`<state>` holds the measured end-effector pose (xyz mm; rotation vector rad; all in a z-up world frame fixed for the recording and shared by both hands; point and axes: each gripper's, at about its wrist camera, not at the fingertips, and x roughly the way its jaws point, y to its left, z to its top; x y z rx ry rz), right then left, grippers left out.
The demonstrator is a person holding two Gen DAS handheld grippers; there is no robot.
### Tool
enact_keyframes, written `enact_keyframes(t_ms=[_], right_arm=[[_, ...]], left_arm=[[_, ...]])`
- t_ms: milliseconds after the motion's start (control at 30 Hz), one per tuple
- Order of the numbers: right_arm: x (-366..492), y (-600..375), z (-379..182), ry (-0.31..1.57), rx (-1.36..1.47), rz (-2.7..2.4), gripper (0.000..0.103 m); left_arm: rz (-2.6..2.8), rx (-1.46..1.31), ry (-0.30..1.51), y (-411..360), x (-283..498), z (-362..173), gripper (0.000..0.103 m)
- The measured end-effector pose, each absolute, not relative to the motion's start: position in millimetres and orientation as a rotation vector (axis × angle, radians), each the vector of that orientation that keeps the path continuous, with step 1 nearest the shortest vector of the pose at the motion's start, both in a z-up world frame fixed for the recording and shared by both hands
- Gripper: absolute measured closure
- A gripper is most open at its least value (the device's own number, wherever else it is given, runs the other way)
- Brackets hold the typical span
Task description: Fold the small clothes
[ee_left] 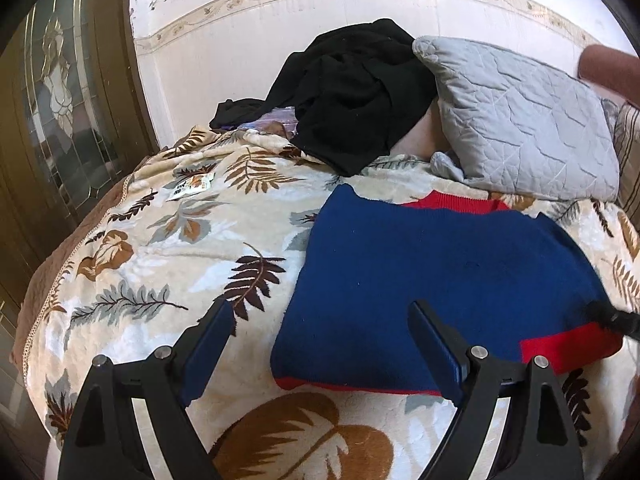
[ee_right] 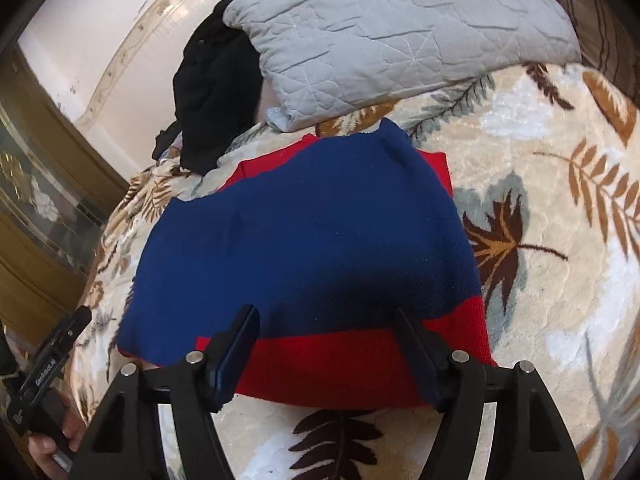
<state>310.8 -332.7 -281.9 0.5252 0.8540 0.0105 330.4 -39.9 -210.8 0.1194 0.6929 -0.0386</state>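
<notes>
Knitted blue sweater with red trim (ee_left: 432,280) lies folded flat on the beige plush blanket with a brown and grey leaf print (ee_left: 168,248), which covers the bed. No box or basket is in view; the blanket alone carries the things. In the left wrist view the folded sweater is a wide rectangle, and its long axis runs from left to right across the picture. A red band shows at the far edge toward the pillow, a thin red edge runs along the near side, and a red patch sits at the near right corner.

Behind the sweater, the grey quilted pillow (ee_left: 520,120) leans against the white wall with a flower border (ee_left: 240,32). A crumpled black garment (ee_left: 352,92) is heaped just beside the pillow, on its left. A wooden door with patterned glass (ee_left: 60,100) stands at the left.

The left gripper (ee_left: 320,320) hovers above the near left part of the sweater, its two blue-padded fingers (ee_left: 208,352) wide apart and holding nothing. The right gripper (ee_right: 328,336) hangs over the near red band, fingers also apart, not clamped on the cloth.
</notes>
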Motion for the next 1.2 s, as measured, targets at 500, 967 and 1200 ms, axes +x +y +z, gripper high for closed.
enact_keyframes(t_ms=[500,967,1200], right_arm=[[312.6,-349.7,-293.3,0.911,0.508,-0.093,0.062],[298.1,-357.9,-272.3,0.783,0.588,-0.022,0.062],[301.6,-355.2,-274.7,0.790,0.600,0.003,0.062]], left_arm=[[-0.039,0.118,0.677,-43.4,331.4,-207.4,0.014],[-0.032,0.117,0.677,-42.9,333.1,-207.0,0.014],[-0.030,0.121,0.676,-43.5,333.8,-207.7,0.014]])
